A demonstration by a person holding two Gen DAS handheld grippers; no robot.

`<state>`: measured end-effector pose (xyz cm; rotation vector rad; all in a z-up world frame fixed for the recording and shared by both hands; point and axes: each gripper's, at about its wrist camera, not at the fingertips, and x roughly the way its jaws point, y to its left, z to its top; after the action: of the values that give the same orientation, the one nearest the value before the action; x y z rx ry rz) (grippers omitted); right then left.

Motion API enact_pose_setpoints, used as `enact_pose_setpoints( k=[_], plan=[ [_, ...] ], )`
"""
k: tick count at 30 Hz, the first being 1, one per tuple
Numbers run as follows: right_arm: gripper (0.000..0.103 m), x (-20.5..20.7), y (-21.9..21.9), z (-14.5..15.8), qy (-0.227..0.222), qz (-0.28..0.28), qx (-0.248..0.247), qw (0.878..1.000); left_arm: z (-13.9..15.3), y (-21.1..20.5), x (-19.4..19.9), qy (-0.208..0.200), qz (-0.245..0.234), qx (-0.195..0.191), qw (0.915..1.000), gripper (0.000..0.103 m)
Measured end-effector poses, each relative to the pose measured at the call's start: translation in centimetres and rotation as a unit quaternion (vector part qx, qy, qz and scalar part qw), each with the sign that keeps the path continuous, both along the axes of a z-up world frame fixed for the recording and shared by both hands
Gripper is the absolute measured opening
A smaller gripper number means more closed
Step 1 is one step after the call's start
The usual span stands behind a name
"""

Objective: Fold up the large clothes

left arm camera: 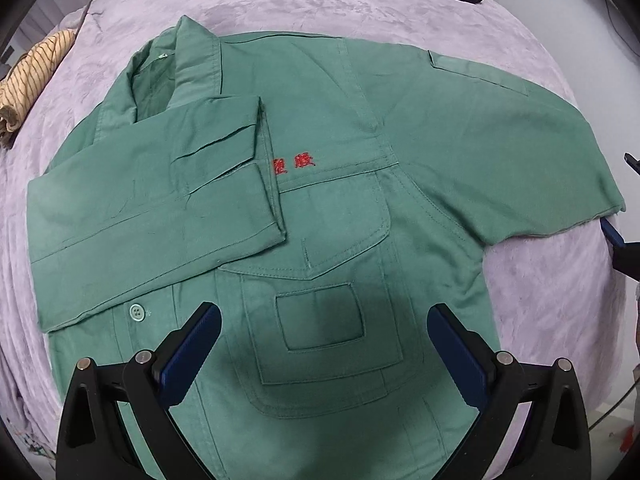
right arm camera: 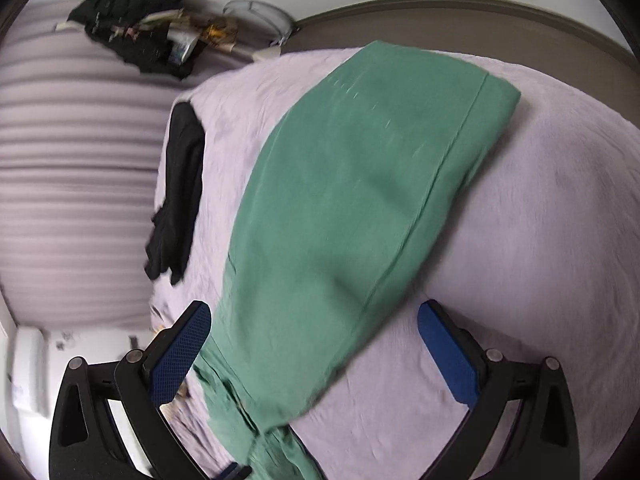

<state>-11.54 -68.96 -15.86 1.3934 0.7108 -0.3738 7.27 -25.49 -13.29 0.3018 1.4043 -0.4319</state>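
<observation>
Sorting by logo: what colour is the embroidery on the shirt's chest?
Red embroidery, clearest in the left wrist view.

Green shirt (left arm camera: 340, 208) (red lettering (left arm camera: 294, 165)), lilac cover (left arm camera: 540, 288).

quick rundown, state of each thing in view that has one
green work shirt: lying flat on the lilac bed cover, front up
one sleeve: folded across the chest
other sleeve: spread out to the side, unfolded
left gripper: open, empty, over the chest pocket
right gripper: open, sleeve between the jaws, not pinched
black garment: lying crumpled beside the shirt
</observation>
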Motion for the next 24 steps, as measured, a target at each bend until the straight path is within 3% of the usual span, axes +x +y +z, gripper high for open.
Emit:
enact_pose_setpoints(
  k=[8,10,11,13,14,18,24],
  plan=[
    [0.103,1.3,-3.7,-0.9,-0.066,-0.066,0.036,0.995,-0.7,-0.7,1.2,0.000,-0.001,-0.007,1.0000,0.103],
    [0.095,1.4,-3.8,-1.2,-0.074,-0.078,0.050,0.993,-0.6,-0.4,1.6,-0.004,0.001,-0.010,0.9999,0.103],
    [0.085,1.4,-3.9,-1.3,-0.076,-0.083,0.058,0.992,-0.5,-0.2,1.8,-0.007,0.002,-0.010,0.9999,0.103],
    [0.010,1.1,-3.8,-2.0,-0.062,-0.084,0.076,0.992,-0.8,0.8,2.6,-0.011,0.006,-0.012,0.9999,0.103],
    [0.004,1.1,-3.6,-2.3,-0.056,-0.087,0.083,0.991,-0.8,1.1,2.9,-0.011,0.008,-0.013,0.9998,0.103],
    [0.004,1.5,-2.5,-0.9,-0.100,-0.093,0.071,0.988,-1.1,3.3,3.8,-0.011,0.015,-0.019,0.9996,0.103],
    [0.004,6.8,1.9,5.5,-0.145,0.008,-0.002,0.989,-0.8,8.0,5.6,-0.032,0.025,-0.036,0.9985,0.103]
  ],
)
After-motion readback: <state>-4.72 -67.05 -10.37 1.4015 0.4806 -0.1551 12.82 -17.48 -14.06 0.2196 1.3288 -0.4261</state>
